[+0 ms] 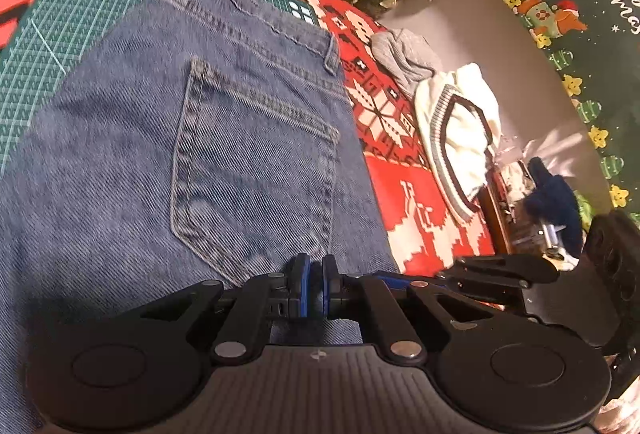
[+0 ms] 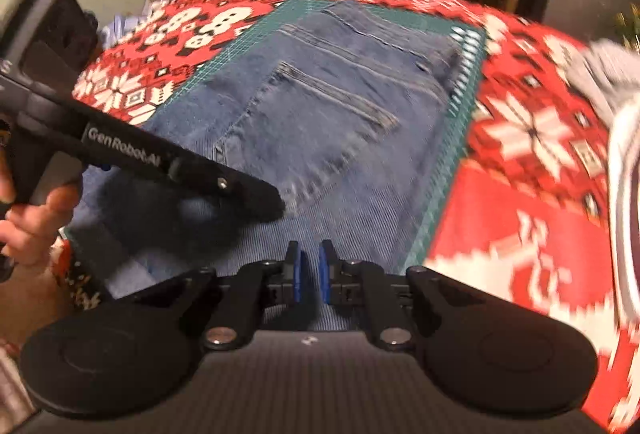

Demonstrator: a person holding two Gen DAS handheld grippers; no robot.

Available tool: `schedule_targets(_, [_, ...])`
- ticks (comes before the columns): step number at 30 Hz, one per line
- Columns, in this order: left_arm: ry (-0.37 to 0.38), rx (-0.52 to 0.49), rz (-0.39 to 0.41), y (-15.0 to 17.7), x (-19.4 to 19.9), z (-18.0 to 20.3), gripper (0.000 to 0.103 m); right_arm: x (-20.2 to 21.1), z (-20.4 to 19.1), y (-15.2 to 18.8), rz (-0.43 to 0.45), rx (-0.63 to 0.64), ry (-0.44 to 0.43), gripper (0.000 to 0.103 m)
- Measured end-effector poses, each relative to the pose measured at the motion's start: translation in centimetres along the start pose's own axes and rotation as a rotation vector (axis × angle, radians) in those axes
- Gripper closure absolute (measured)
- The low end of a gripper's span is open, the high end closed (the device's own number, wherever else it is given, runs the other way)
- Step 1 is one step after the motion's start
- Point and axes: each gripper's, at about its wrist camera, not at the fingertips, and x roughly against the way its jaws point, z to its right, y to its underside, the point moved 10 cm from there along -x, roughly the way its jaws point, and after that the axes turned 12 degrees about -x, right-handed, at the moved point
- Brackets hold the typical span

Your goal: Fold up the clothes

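Under us, a red Christmas-patterned cloth (image 1: 404, 190) covers the table, with a green cutting mat (image 1: 76, 14) on top and the blue jeans (image 1: 224, 138) spread across the mat, back pocket up. Our left gripper (image 1: 316, 268) sits over the denim with its jaws closed on nothing. Our right gripper (image 2: 310, 254) shows a narrow gap, also empty; a white sweater (image 1: 460, 130) lies aside.

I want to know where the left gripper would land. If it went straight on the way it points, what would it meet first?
Most likely the jeans: the left gripper, jaws shut, angles down at the denim near the back pocket. Depth is hard to judge.
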Motion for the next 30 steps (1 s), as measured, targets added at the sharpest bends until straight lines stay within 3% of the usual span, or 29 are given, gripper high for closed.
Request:
schedule_targets(7, [-0.015, -0.061, -0.025, 0.9, -0.1, 1.6, 0.099, 2.3, 2.7, 2.9, -0.014, -0.065, 0.053, 0.092])
schedule_targets(10, [-0.003, -0.096, -0.024, 1.0, 0.4, 2.7, 0.099, 3.2, 2.6, 2.6, 0.017, -0.095, 0.041, 0.092])
schedule_targets(14, [0.006, -0.149, -0.044, 1.8, 0.4, 4.0, 0.099, 3.5, 0.7, 2.0, 0.041, -0.058, -0.003, 0.092])
schedule_targets(18, [-0.001, -0.143, -0.081, 2.9, -0.6, 3.9, 0.099, 1.9, -0.3, 2.6, 0.014, 0.005, 0.025, 0.092])
schedule_targets(24, [-0.012, -0.161, -0.074, 3.6, -0.5, 4.2, 0.098, 2.6, 1.2, 4.2, -0.010, -0.069, 0.024, 0.093])
schedule_targets(30, [-0.071, -0.200, -0.069, 3.5, 0.1, 4.7, 0.093, 4.4, 2.2, 4.5, 0.039, -0.141, 0.055, 0.091])
